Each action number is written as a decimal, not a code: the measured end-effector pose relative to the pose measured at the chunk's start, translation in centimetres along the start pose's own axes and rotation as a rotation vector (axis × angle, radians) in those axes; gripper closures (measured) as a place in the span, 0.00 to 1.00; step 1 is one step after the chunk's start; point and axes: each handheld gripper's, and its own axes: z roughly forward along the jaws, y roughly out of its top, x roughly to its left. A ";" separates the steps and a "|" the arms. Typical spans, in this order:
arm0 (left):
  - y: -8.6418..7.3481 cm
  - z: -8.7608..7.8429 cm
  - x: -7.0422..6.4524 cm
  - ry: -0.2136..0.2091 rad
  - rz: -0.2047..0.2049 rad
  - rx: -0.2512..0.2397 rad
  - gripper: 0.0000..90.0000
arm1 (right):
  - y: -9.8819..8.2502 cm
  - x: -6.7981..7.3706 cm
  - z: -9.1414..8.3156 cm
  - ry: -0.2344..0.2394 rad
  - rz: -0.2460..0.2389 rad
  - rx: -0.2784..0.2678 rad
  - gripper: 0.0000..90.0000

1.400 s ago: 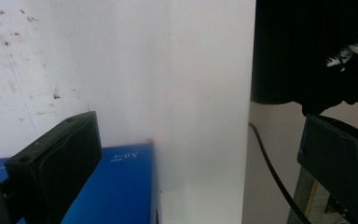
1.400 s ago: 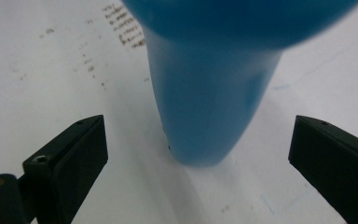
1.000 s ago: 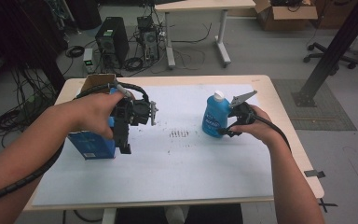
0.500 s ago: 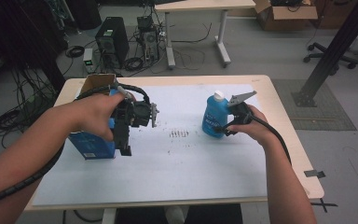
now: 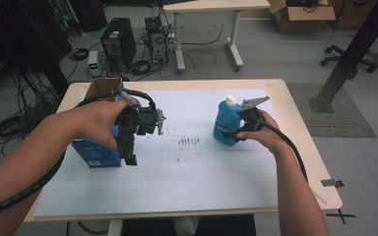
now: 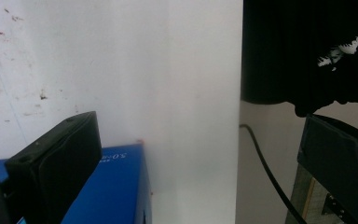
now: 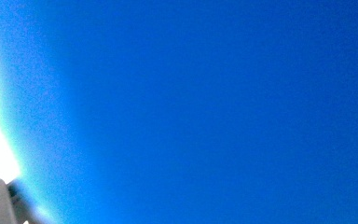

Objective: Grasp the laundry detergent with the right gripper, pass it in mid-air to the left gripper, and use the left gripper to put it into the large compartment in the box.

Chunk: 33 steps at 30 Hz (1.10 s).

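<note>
The right claw [image 5: 229,133] is clamped on the blue bottle [image 5: 225,123] standing on the white surface [image 5: 187,172], while the left claw [image 5: 128,156] stands apart, one jaw touching the blue box [image 5: 94,155] beside it.

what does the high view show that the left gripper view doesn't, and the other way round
High view: a blue bottle with a white cap standing on the right of the table, and an open cardboard box at the far left corner. Left gripper view: a black cable running beyond the sheet's edge. Both: the blue box, the white sheet, and the left hand-held gripper, jaws open, one jaw over the box.
</note>
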 end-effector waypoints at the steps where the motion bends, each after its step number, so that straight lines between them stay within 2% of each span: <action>1: 0.0 0.0 0.0 0.001 0.000 0.000 0.00 | 0.0 0.1 0.0 -0.007 -0.007 -0.008 0.04; 12: 0.0 0.0 0.0 0.001 0.003 -0.003 0.00 | -0.3 0.4 0.0 -0.054 -0.022 -0.084 0.15; 17: 0.0 0.1 0.0 0.002 0.004 -0.005 0.00 | -0.5 0.6 0.1 -0.056 -0.029 -0.093 0.17; 26: -0.1 0.1 0.0 0.002 0.001 -0.004 0.00 | -0.7 0.8 0.1 -0.049 -0.036 -0.124 0.27; 33: -0.2 0.2 0.0 0.001 -0.004 -0.003 0.00 | -0.8 0.9 0.1 -0.048 -0.034 -0.131 0.29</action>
